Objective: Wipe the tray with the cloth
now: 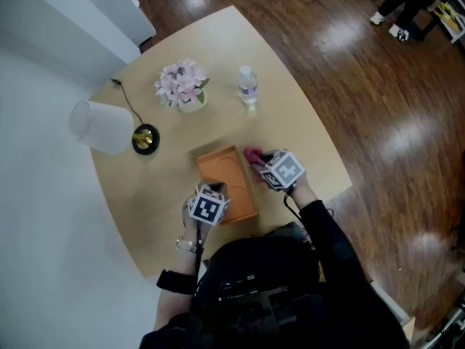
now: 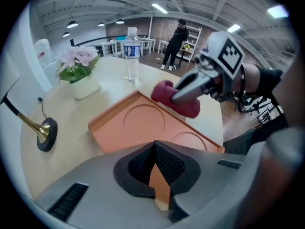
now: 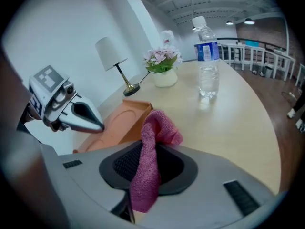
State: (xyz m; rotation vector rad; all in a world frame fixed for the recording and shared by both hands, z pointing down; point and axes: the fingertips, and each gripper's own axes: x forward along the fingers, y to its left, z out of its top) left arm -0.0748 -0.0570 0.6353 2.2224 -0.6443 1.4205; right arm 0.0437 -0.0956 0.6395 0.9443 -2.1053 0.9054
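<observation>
Tray (image 1: 222,170) of orange colour, with two round recesses, lies flat near the middle of a pale wooden table (image 1: 290,122). At the tray's near corner, the left gripper (image 1: 217,190) points steeply down, and its jaws are closed on the tray's rim; a wedge of orange shows between the ribbed pads in the left gripper view. At the tray's far right corner, the right gripper (image 1: 260,158) pinches a pink cloth (image 1: 252,155) between its jaws. A bunched end of the cloth sticks out past the jaws and sits at the tray's right edge; whether it rests on the rim or just beside it cannot be told. Beyond the tray stand a clear water bottle (image 1: 248,86) and a white pot of pale pink flowers (image 1: 182,84). To the tray's left stands a lamp (image 1: 102,127) with a white shade and a dark round base.
</observation>
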